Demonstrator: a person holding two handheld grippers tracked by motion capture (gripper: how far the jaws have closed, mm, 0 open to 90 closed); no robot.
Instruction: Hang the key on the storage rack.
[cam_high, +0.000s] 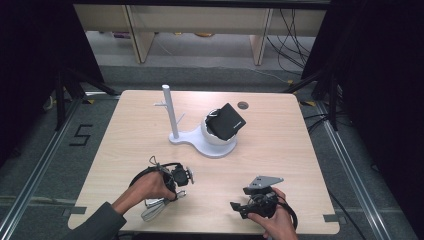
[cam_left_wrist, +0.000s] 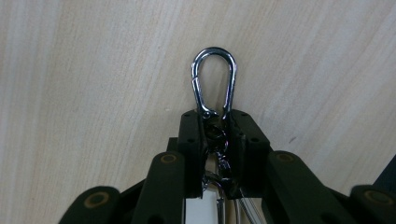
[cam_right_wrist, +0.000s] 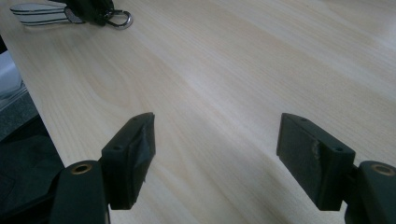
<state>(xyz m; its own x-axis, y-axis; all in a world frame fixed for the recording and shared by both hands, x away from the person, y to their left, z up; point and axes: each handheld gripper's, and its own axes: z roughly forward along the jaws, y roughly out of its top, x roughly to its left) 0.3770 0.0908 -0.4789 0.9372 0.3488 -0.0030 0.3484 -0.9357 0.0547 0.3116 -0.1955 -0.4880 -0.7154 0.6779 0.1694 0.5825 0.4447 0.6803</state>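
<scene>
I see a light wooden table (cam_high: 280, 150) with a round cable grommet (cam_high: 243, 105) at its twelve o'clock edge; a white stand (cam_high: 200, 140) sits just past centre toward twelve; a striped lanyard (cam_high: 152, 209) with its carabiner (cam_left_wrist: 214, 79) lies at seven o'clock.

your left gripper (cam_left_wrist: 215, 140) covers the lower end of the carabiner (cam_left_wrist: 214, 81), so you can't see what its swivel joins to. the striped strap (cam_right_wrist: 39, 13) runs off the top edge in the right gripper view. your left hand (cam_high: 150, 186) hides part of the strap on the desk (cam_high: 280, 150)
</scene>
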